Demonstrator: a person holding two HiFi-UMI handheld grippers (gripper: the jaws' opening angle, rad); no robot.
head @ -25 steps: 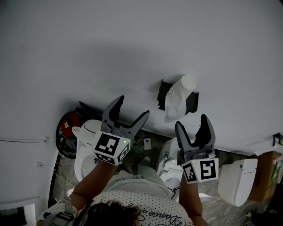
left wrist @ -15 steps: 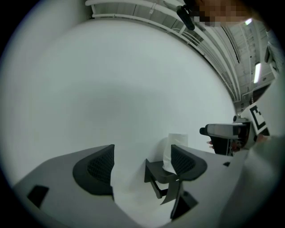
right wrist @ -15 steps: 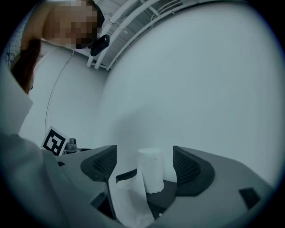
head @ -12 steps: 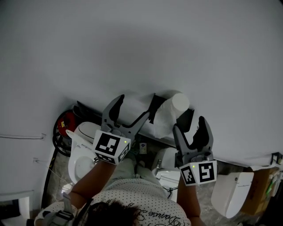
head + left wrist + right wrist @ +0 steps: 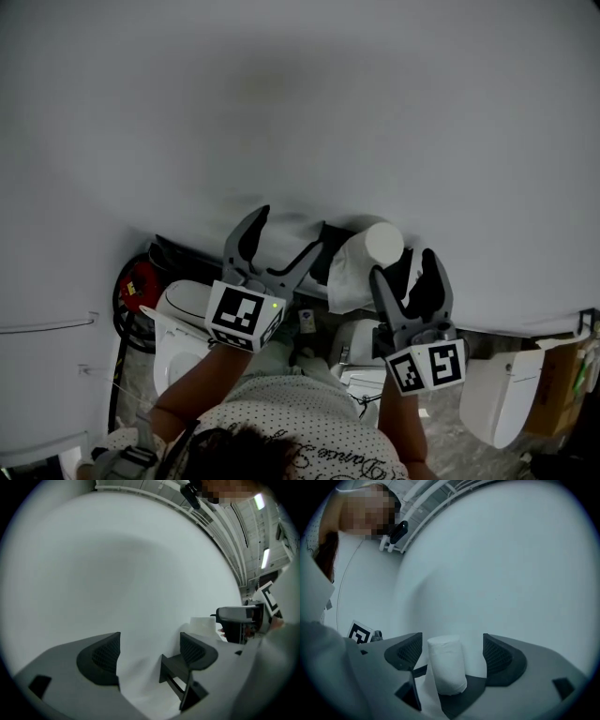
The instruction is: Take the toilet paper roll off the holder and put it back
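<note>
A white toilet paper roll [image 5: 367, 255] sits on a black wall holder [image 5: 325, 246], with a loose sheet hanging down. My right gripper [image 5: 405, 266] is open just below the roll. In the right gripper view the roll [image 5: 446, 665] stands upright between the two jaws, a gap on each side, over the black holder [image 5: 465, 700]. My left gripper [image 5: 284, 234] is open at the holder's left end. In the left gripper view the hanging sheet [image 5: 140, 686] and a black holder arm [image 5: 172, 671] lie between the open jaws, and the roll [image 5: 205, 625] is further right.
A plain white wall fills most of every view. Below the holder are a white toilet [image 5: 183, 311], a second toilet [image 5: 502, 394] at the right, a red object [image 5: 139, 281] at the left and a cardboard box [image 5: 562, 384] at the far right.
Both grippers have come closer to the holder. The right gripper's jaws now flank the roll, and the left gripper's jaws have reached the holder's left end.
</note>
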